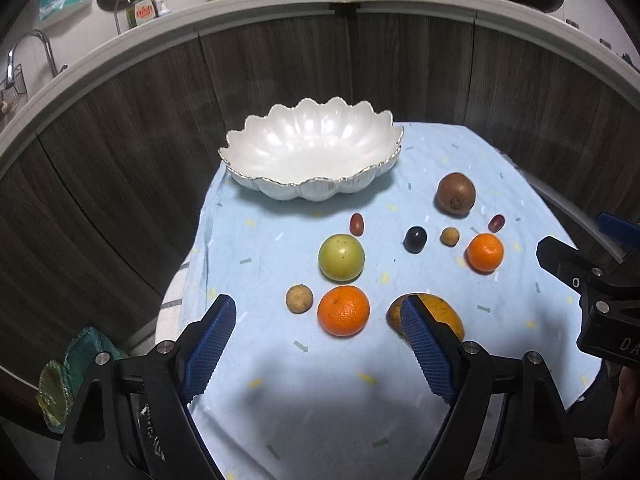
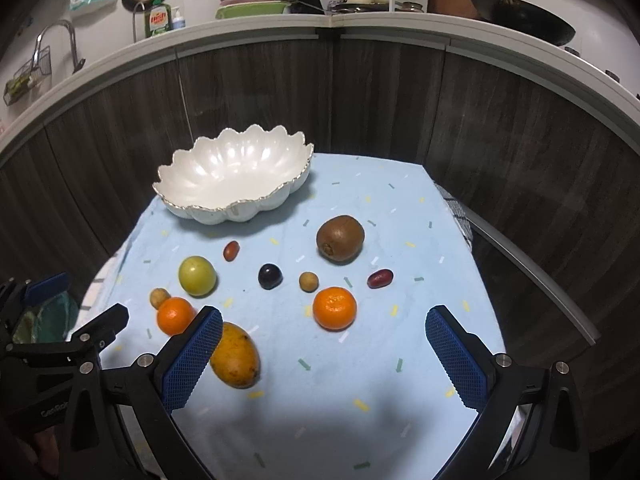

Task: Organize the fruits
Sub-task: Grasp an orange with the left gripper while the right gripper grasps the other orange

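Observation:
An empty white scalloped bowl stands at the back of a light blue cloth. Loose fruit lies in front of it: a green apple, two oranges, a yellow mango, a kiwi, a dark plum and several small fruits. My left gripper is open and empty, above the near orange and mango. My right gripper is open and empty, near the other orange.
A dark wood cabinet front curves behind the table, with a counter of dishes, pans and a soap bottle above. A green glass dish sits off the table's left edge. The right gripper's body shows in the left wrist view.

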`<state>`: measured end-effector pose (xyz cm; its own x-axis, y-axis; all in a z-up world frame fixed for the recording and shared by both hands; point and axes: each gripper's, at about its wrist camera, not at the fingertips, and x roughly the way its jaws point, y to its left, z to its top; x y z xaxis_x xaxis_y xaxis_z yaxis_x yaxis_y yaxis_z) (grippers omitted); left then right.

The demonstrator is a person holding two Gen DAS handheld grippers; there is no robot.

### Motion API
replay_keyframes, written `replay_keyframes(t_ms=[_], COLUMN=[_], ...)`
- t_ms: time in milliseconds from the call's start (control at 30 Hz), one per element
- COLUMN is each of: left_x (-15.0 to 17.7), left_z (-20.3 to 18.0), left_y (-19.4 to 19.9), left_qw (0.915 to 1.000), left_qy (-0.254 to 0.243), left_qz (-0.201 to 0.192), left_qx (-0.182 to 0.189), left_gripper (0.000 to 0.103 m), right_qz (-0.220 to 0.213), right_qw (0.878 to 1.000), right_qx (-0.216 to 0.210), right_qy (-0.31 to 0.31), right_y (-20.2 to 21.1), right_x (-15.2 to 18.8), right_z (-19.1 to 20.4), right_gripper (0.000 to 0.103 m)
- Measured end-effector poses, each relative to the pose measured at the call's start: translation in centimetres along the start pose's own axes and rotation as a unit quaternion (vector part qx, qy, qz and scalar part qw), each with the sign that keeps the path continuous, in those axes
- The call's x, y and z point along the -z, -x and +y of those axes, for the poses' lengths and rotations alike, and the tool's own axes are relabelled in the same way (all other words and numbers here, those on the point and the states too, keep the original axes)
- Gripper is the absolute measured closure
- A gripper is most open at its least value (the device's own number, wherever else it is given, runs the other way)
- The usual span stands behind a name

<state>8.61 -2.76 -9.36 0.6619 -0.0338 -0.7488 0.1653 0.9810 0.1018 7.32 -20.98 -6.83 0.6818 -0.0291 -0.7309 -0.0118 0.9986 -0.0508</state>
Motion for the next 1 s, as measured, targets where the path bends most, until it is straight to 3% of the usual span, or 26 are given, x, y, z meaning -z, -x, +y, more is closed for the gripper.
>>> replay_keyframes(t_ms=[700,833,1000], left_x=[1.6,1.8,1.8], left_z=[-0.9,-0.9,-0.6], left_y=[-7.0,-7.8,-8.6], left_qw=[0.9989,0.9982,0.9975], left_qy=[0.006,0.013,0.025], left_qz=[0.045,0.054,0.059], left_qx=[0.015,0.022,0.03], left_gripper=[0.03,0.037,0.04], right_qz=[0.027,0.03,0.035], right_qw=[1.0,1.0,0.999], right_qx=[0.004,0.002,-0.001], right_qy=[-0.004,-0.004,0.0], right_y=[-7.6,-8.7,-9.9], right_x=[1.1,1.1,1.2], right_z=[-1.3,-1.2,-1.1], right_gripper=[0.004,0.004,0.011])
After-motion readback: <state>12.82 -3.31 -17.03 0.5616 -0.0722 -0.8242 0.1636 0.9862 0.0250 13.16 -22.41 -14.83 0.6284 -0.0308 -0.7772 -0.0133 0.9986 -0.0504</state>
